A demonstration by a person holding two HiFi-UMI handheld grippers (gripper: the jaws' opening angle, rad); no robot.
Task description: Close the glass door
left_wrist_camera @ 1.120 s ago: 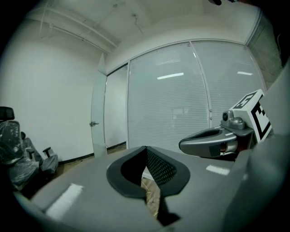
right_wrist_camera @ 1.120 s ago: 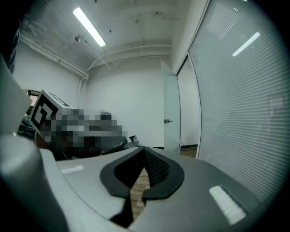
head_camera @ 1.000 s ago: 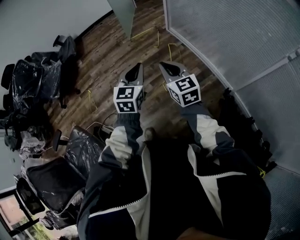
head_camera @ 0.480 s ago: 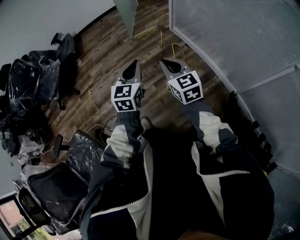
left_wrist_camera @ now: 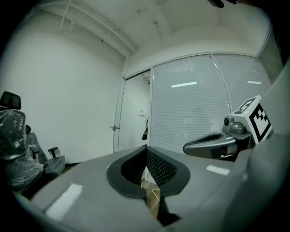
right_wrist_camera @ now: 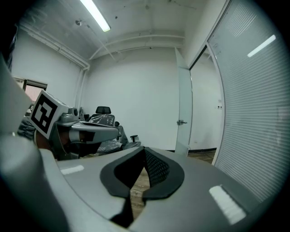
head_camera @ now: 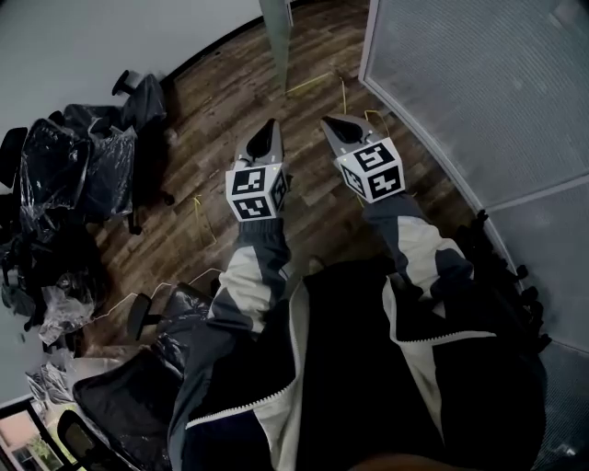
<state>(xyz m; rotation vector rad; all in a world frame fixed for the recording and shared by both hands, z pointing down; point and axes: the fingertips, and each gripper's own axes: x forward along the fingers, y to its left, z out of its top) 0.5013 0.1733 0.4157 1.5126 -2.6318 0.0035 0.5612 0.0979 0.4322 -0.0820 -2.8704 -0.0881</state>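
The glass door (head_camera: pixel 276 26) stands ajar at the top of the head view, next to the frosted glass wall (head_camera: pixel 479 83). In the right gripper view the glass door (right_wrist_camera: pixel 184 99) is a tall pane with a metal handle (right_wrist_camera: pixel 181 122), and an open doorway lies to its right. The left gripper view shows the door's handle (left_wrist_camera: pixel 115 128) well ahead. My left gripper (head_camera: pixel 270 127) and right gripper (head_camera: pixel 331 122) are held side by side over the wooden floor, both shut and empty, well short of the door. In each gripper view the jaws meet, with the left gripper (left_wrist_camera: pixel 146 156) and right gripper (right_wrist_camera: pixel 145 158) holding nothing.
Several office chairs wrapped in plastic (head_camera: pixel 74 166) crowd the left side, and one more chair (head_camera: pixel 129 386) is close behind at lower left. Thin yellow cords (head_camera: pixel 317 83) lie on the wood floor near the door. The curved glass wall runs along the right.
Both grippers and the person have moved forward over the floor towards the door. The chairs have slid back and left in the head view. Both grippers stayed shut.
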